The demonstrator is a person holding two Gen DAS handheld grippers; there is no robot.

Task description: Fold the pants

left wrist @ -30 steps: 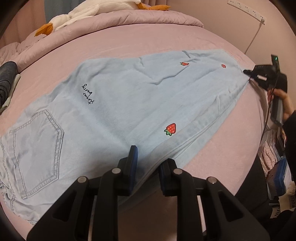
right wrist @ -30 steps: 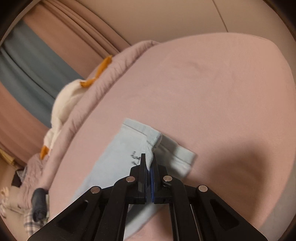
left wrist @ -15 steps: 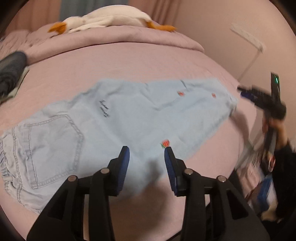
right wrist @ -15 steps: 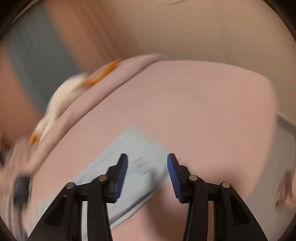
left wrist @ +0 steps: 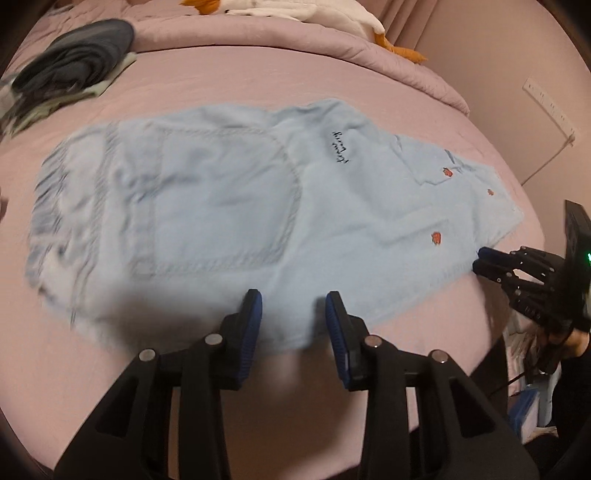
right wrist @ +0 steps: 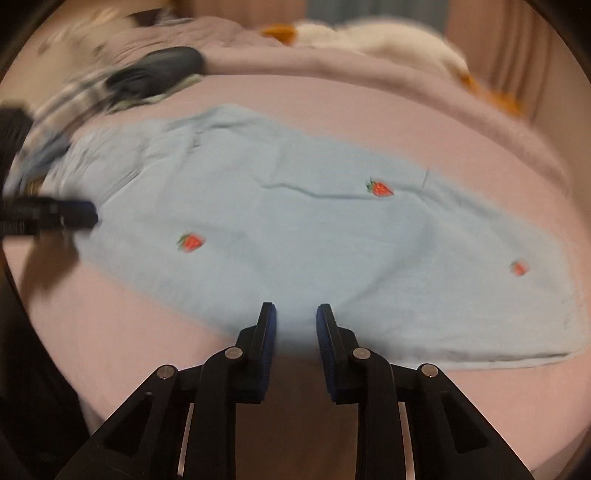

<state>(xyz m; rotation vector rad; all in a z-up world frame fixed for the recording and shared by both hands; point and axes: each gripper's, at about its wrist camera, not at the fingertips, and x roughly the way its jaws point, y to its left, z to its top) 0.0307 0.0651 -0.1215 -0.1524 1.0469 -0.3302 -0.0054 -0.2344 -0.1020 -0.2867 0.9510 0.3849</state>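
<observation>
Light blue denim pants [left wrist: 229, 221] with small red strawberries lie flat across the pink bed, folded lengthwise, back pocket up; they also show in the right wrist view [right wrist: 295, 229]. My left gripper [left wrist: 293, 314] is open and empty over the near edge of the pants, by the pocket end. My right gripper [right wrist: 294, 317] is open and empty over the near edge of the leg end. Each gripper shows in the other's view: the right one [left wrist: 480, 258] by the hem, the left one [right wrist: 85, 218] at the far left.
A dark grey folded garment [left wrist: 74, 59] lies on other clothes at the bed's back left. A white plush goose [left wrist: 314, 11] rests on the rolled pink quilt [left wrist: 258, 37]. The bed edge runs just below both grippers. A wall power strip [left wrist: 550, 107] hangs at right.
My right gripper has let go of the pants hem and opened, then swung round to the near edge. My left gripper has opened wider and shifted toward the pocket end.
</observation>
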